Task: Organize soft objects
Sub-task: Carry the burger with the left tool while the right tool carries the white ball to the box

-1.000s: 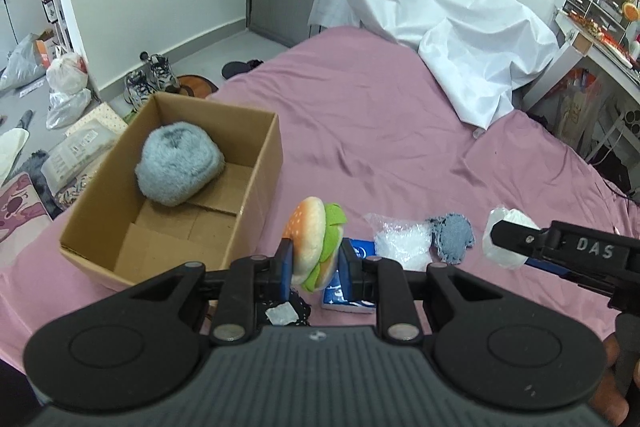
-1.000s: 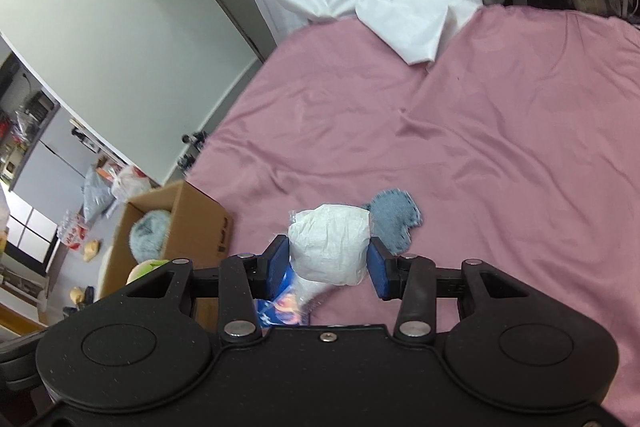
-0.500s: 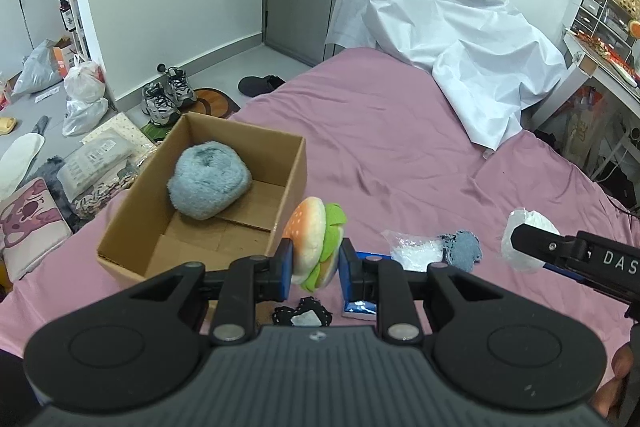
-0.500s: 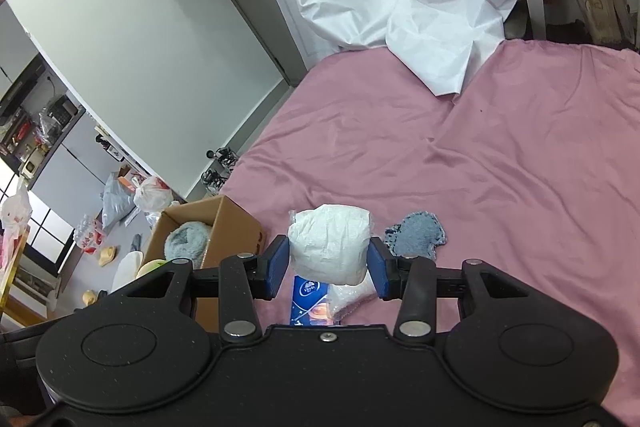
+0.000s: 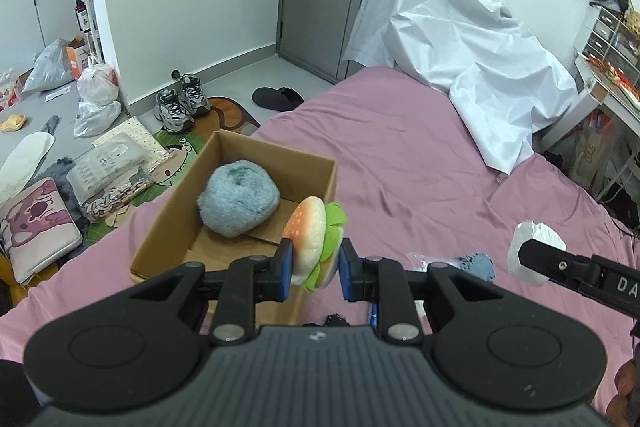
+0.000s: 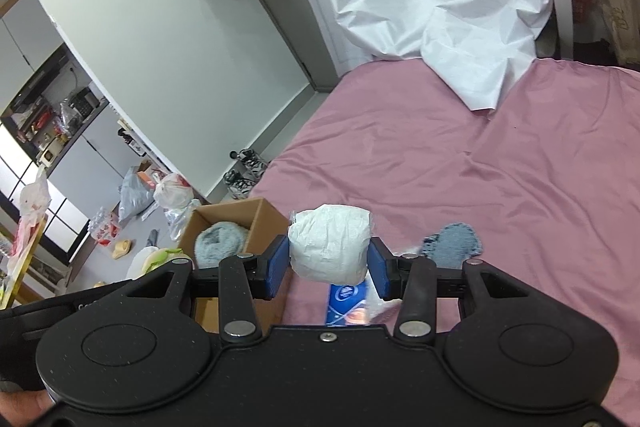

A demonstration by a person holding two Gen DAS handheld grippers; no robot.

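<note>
Two soft things are held clear of the bed, likely for carrying: the left gripper (image 5: 313,264) clamps a burger plush (image 5: 314,245), the cardboard box (image 5: 168,223) (fluffy ball inside) just ahead-left; the right gripper (image 6: 328,263) squeezes a white bundle (image 6: 329,241), box (image 6: 262,217) left.

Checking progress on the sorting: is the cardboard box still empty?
Not empty: a fluffy grey-blue plush lies inside the open cardboard box; nothing else shows in it.

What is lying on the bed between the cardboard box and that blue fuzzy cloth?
In the right wrist view, a blue packet with clear plastic beside it lies between the cardboard box and blue cloth.
</note>
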